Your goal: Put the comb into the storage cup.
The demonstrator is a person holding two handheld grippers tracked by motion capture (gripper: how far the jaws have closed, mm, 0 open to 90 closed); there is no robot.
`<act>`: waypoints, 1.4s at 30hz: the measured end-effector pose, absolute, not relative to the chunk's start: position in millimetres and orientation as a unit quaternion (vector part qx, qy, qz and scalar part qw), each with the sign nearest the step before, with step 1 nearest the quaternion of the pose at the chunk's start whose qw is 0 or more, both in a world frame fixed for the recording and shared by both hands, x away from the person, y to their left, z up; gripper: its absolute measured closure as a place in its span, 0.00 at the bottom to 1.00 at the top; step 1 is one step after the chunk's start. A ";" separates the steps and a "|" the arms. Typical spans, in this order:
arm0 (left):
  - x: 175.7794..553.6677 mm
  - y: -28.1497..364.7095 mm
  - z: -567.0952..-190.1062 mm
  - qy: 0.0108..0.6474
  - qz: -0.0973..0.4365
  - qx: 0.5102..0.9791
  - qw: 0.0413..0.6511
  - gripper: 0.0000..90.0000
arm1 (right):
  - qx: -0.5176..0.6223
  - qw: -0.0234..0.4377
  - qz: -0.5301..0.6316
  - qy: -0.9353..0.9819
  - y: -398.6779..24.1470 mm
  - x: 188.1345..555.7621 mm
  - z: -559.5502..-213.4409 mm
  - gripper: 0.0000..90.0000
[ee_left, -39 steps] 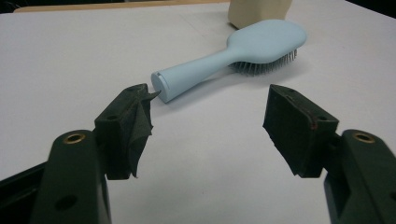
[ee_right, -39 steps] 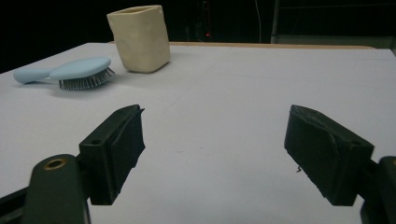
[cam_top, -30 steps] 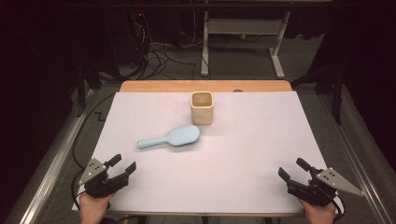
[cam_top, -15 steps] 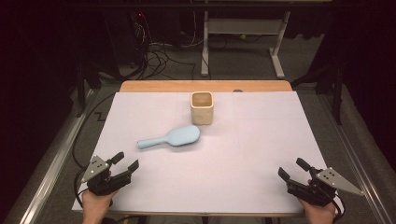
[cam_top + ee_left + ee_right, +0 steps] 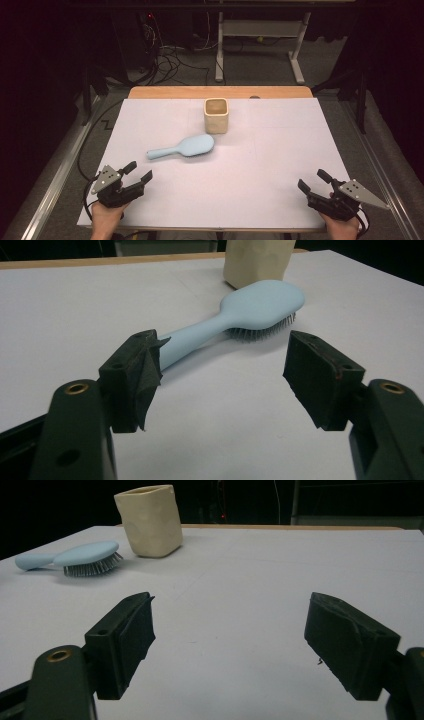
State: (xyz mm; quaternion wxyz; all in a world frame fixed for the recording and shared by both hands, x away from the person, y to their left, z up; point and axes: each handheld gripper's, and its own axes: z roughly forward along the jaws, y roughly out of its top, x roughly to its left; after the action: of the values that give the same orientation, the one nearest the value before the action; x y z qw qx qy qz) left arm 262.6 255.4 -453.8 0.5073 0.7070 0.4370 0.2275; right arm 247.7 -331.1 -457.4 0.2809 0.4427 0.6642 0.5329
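White tabletop (image 5: 280, 165) is lying ahead; I'm holding my left gripper (image 5: 138, 172) and right gripper (image 5: 314, 181) wide open, empty, eyeing the light, rigid plastic hairbrush (image 5: 183, 148); I'm judging its slim handle the best grip.

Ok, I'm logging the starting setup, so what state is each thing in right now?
hairbrush: lying flat on the table, bristles down, handle toward the left gripper, untouched.
cup: upright, open top, standing just behind the brush head; inside not visible.
left gripper: open, nothing between its jaws, aimed at the brush handle.
right gripper: open, holding nothing, near the table's front right corner.
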 end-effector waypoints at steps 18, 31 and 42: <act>269.7 246.2 -454.1 0.427 0.225 0.712 0.510 0.35 | 0.443 0.279 0.533 0.665 -330.1 249.8 -458.1 0.22; 274.5 239.2 -452.8 0.419 0.222 0.715 0.514 0.35 | 0.444 0.278 0.533 0.664 -330.3 250.6 -458.4 0.22; 277.7 233.8 -451.6 0.414 0.217 0.718 0.516 0.35 | 0.444 0.277 0.532 0.665 -330.2 250.5 -458.4 0.22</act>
State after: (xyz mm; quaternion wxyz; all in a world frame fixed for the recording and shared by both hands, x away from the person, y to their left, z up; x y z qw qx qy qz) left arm 277.7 233.8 -451.6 0.5161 0.7179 0.4136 0.2175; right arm 250.5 -330.2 -458.4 0.2772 0.4444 0.6651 0.5323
